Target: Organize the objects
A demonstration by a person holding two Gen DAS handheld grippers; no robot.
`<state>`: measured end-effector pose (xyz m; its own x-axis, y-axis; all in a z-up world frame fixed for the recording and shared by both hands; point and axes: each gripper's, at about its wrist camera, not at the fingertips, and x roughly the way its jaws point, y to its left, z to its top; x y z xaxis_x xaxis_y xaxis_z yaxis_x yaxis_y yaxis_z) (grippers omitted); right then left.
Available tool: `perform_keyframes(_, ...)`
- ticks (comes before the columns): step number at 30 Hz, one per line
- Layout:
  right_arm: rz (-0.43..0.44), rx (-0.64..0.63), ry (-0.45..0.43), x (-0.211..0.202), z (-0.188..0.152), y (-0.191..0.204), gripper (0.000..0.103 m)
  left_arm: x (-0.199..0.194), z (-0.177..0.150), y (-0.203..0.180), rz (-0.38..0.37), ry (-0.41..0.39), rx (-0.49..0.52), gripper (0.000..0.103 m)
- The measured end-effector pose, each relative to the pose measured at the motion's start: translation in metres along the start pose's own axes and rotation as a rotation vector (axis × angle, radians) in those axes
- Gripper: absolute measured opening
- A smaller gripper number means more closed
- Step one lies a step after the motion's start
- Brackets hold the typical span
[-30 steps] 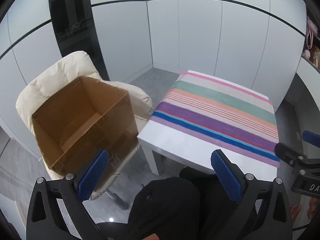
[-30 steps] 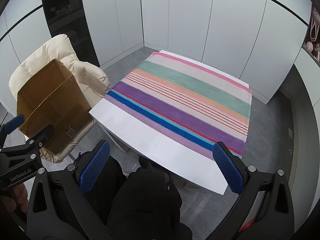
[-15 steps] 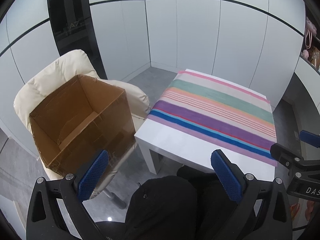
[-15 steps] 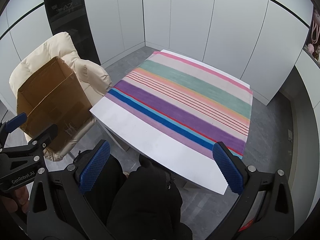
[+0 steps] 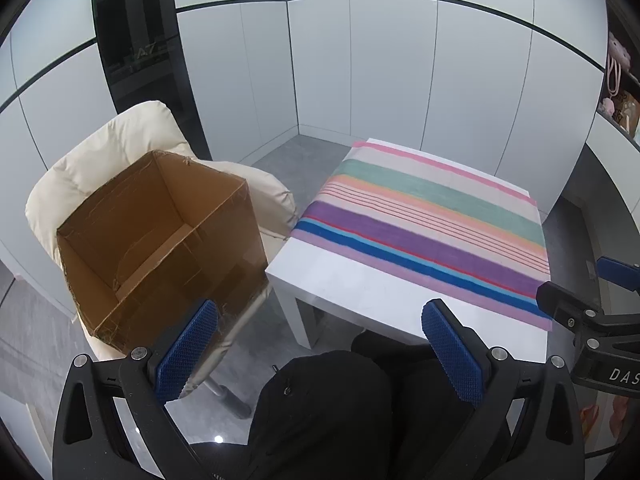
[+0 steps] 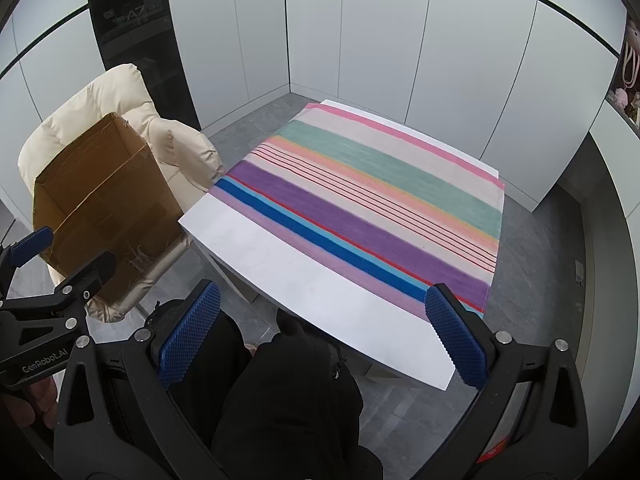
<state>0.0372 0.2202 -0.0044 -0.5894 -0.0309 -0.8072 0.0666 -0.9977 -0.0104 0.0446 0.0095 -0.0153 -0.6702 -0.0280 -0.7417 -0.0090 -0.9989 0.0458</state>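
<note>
An open brown cardboard box [image 5: 160, 240] sits tilted on a cream padded chair [image 5: 120, 148]; its inside looks empty. It also shows in the right wrist view [image 6: 104, 208]. A white table [image 5: 360, 292] carries a striped cloth [image 5: 424, 220], also in the right wrist view [image 6: 360, 208]. My left gripper [image 5: 320, 344] is open and empty, held above my lap, near the table's front edge. My right gripper [image 6: 320, 332] is open and empty, over the table's near edge. No loose objects show on the table.
White cabinet walls [image 5: 360, 72] enclose the room. A dark glass panel [image 5: 132, 52] stands behind the chair. A shelf with pink items [image 5: 618, 92] is at the far right. The person's dark-clothed legs [image 6: 280, 400] are below both grippers.
Both grippers have drifted slightly back and left; the box and table sit a little further right and lower in view. Jaws stayed open.
</note>
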Motion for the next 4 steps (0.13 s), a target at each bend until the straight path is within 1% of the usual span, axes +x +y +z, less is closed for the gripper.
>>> perform_keyframes(4, -0.002, -0.002, -0.001, 0.0004, 0.0003, 0.0004, 0.103, 0.0004, 0.0000, 0.0003, 0.002, -0.001, 0.000, 0.103)
